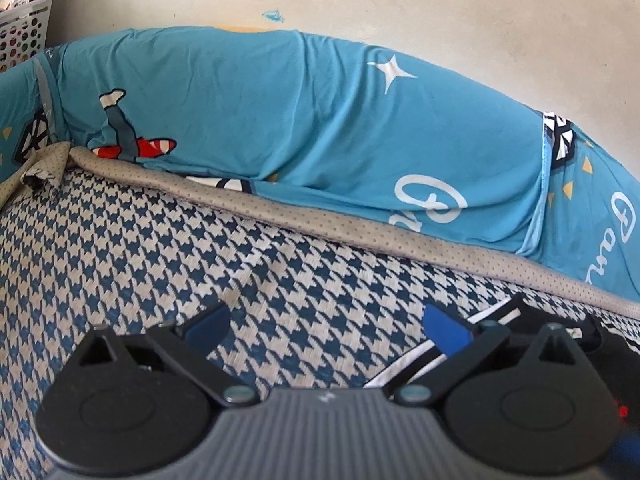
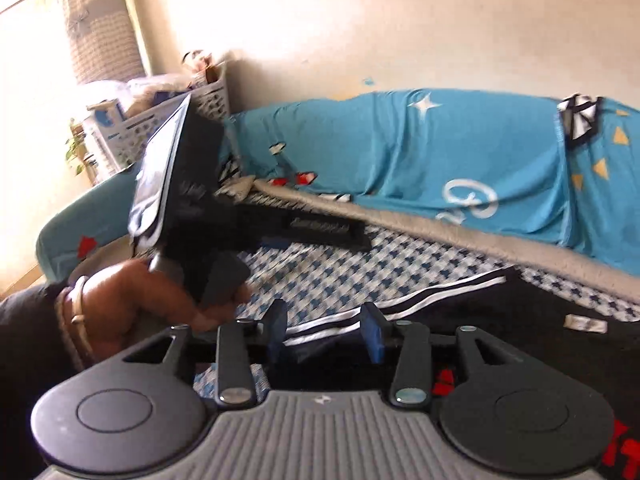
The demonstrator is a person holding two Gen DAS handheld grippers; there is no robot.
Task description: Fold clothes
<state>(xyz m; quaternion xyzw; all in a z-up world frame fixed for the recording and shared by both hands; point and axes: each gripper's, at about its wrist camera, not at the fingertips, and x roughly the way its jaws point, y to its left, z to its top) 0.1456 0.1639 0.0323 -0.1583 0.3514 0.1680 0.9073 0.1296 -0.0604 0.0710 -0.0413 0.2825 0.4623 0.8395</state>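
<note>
Houndstooth mat (image 1: pixel 160 264) under us, black striped garment (image 2: pixel 520 312) looks soft n floppy; we'd pinch its striped edge. Both grippers (image 1: pixel 326 322) (image 2: pixel 326 330) spread, holding nothing.

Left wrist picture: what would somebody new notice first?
Probably the bright blue sheet with a white star, bunched along the wall. In front lies a blue-and-white houndstooth mat. The left hand-held gripper hangs open above it, beside a black garment with white stripes.

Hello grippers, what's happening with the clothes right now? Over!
Left gripper open, empty, over houndstooth mat. Right gripper open at black striped garment, not clamped. Garment unfolded. Nothing blocking.
</note>
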